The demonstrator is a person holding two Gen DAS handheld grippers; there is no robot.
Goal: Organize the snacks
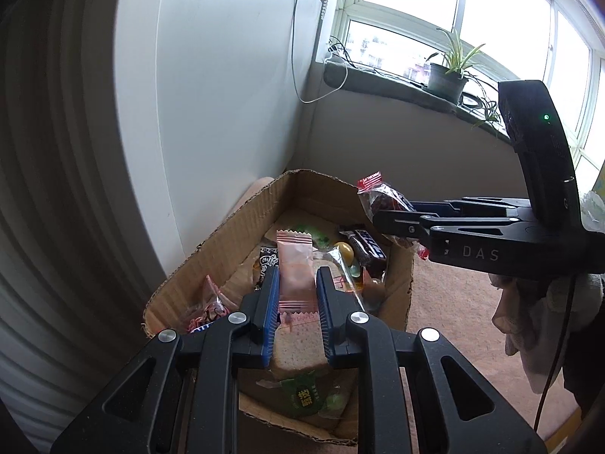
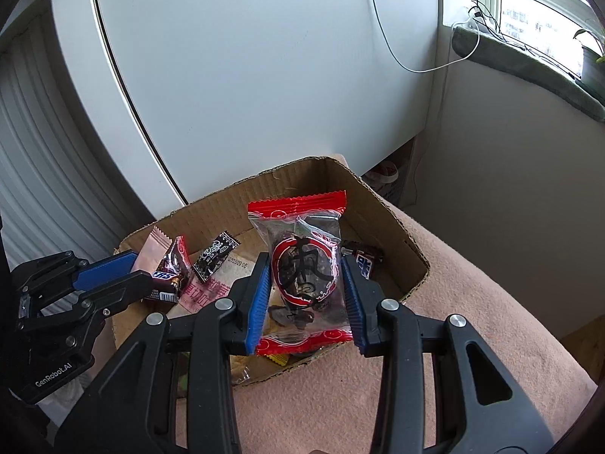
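Left wrist view gave me what the right didn't: the potted plant (image 1: pixel 448 75) on the sill and a gloved hand (image 1: pixel 529 325) under the right gripper (image 1: pixel 393 223), whose body read "DAS". Right wrist view showed "GenRobot.AI" on the left gripper (image 2: pixel 128 276) and a partly hidden "SNICKERS" bar (image 2: pixel 166 282) in the cardboard box (image 2: pixel 382 204).

Left tongs were clamped on a pink wafer packet (image 1: pixel 297 265), held above the box's near edge. Right tongs were clamped on a clear red-ended packet (image 2: pixel 306 276) with a black Chinese character, over the box's right side. Both grippers pitched down toward the box, which sat on the pink-covered surface (image 2: pixel 472 302).
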